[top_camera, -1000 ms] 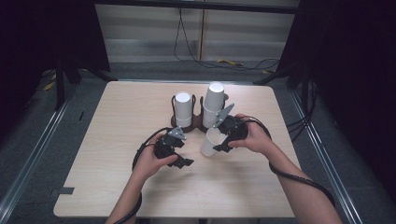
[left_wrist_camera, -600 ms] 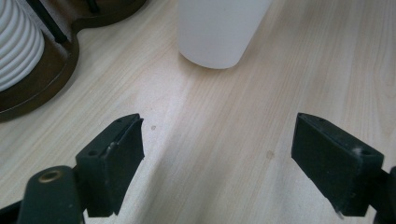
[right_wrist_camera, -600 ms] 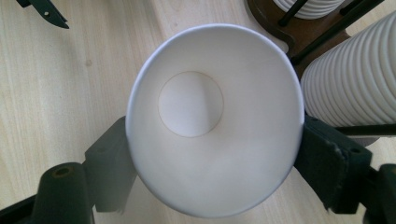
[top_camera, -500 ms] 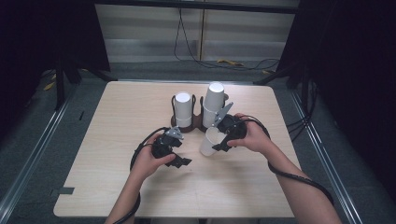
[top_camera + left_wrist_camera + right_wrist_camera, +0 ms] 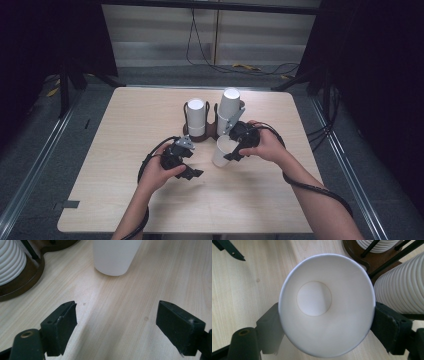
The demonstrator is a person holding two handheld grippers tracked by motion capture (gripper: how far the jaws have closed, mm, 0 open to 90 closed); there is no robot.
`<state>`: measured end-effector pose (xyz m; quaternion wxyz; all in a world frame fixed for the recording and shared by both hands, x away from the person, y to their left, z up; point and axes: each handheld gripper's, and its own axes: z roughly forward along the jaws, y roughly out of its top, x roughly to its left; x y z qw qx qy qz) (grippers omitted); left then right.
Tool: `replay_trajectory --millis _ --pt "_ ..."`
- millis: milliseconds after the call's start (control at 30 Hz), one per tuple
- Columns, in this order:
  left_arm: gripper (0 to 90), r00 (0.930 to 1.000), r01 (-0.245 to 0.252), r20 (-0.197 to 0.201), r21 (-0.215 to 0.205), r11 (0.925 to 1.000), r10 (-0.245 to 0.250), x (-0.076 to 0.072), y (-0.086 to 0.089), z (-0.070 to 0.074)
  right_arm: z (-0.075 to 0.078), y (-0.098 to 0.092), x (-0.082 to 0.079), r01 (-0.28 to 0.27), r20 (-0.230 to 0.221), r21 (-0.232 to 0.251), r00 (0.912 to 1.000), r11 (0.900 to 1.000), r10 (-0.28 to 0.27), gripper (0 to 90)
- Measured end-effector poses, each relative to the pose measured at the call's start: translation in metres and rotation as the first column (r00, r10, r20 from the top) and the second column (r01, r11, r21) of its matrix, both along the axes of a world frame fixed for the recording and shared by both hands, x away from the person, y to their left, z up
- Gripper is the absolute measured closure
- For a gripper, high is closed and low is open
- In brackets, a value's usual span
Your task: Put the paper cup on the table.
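The right gripper [image 5: 231,148] clamps a single white paper cup [image 5: 222,151] between its two black jaws, one on each side of the wall just below the rim. In the right gripper view the cup [image 5: 325,305] faces the camera mouth-first, its round base visible inside. The cup stands upright on the light wooden table [image 5: 130,125], near the table's centre and just at 6 o'clock of the dark brown wooden cup holder [image 5: 206,135]. The holder carries two stacks of ribbed white paper cups [image 5: 196,116] (the stack at 3 o'clock is the taller). The left gripper [image 5: 189,162] rests at 9 o'clock of the held cup, apart from it. Its jaws stand wide apart over bare table, holding nothing, with the cup's base [image 5: 113,256] at 12 o'clock in the left gripper view.
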<state>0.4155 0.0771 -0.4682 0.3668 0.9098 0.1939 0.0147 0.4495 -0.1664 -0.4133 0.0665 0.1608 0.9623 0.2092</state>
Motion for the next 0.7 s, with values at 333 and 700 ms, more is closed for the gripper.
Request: replay_trajectory --millis 333,700 --pt "16.8 0.9998 -0.013 -0.014 -0.006 0.9999 0.013 0.0006 0.0009 -0.0015 -0.0012 0.0076 0.0011 -0.003 -0.007 0.004 1.0000 1.000 0.003 18.1" --pt "16.8 0.9995 -0.022 -0.022 -0.010 0.9997 0.022 0.0007 0.0024 -0.0039 -0.0032 0.0085 0.0013 -0.007 -0.006 0.033 1.0000 0.999 0.008 17.3"
